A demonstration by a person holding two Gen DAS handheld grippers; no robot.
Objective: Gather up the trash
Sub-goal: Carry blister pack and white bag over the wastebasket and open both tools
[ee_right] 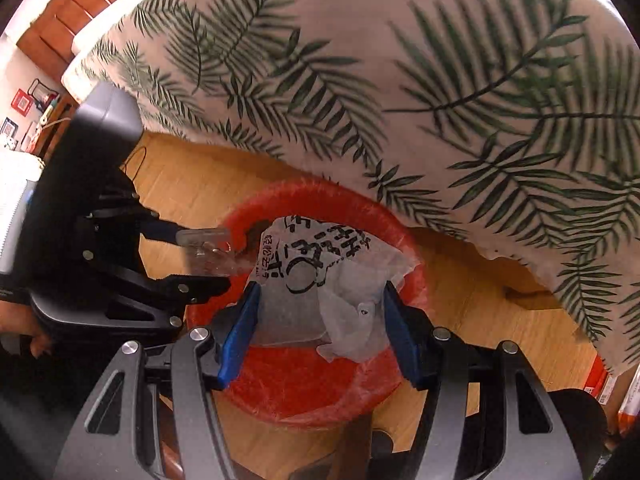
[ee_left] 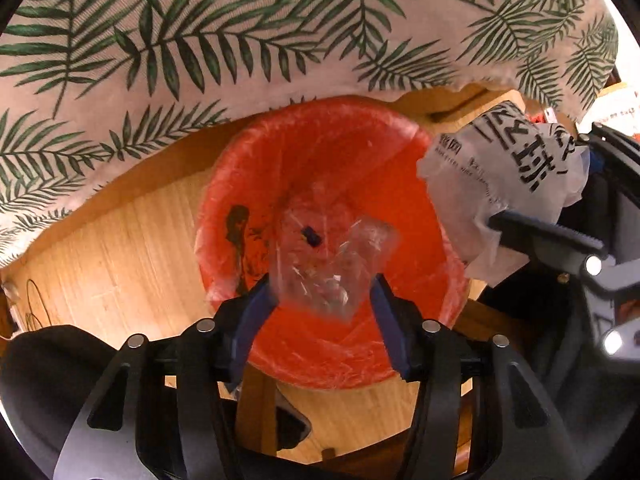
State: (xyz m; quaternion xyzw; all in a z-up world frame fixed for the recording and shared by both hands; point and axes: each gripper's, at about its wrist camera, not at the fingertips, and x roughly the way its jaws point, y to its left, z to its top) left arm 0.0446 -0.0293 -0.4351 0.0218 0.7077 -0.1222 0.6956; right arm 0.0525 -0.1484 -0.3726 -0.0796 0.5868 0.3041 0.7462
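A red bin lined with a red bag (ee_left: 400, 184) stands on the wooden floor; it also shows in the right wrist view (ee_right: 320, 392). My left gripper (ee_left: 324, 296) hangs over the bin, open, with a crumpled clear plastic wrapper (ee_left: 336, 268) loose between its blue fingers; the wrapper shows from the right wrist view (ee_right: 212, 248). My right gripper (ee_right: 320, 316) is over the bin too, fingers wide apart, with a white plastic bag printed with black characters (ee_right: 316, 276) between them; the bag shows in the left wrist view (ee_left: 504, 176).
A white cloth with green fern leaves (ee_left: 240, 40) hangs over the table edge just behind the bin, also in the right wrist view (ee_right: 440, 80). Wooden floor (ee_left: 120, 248) surrounds the bin. Small items lie on the floor at far left (ee_right: 24, 112).
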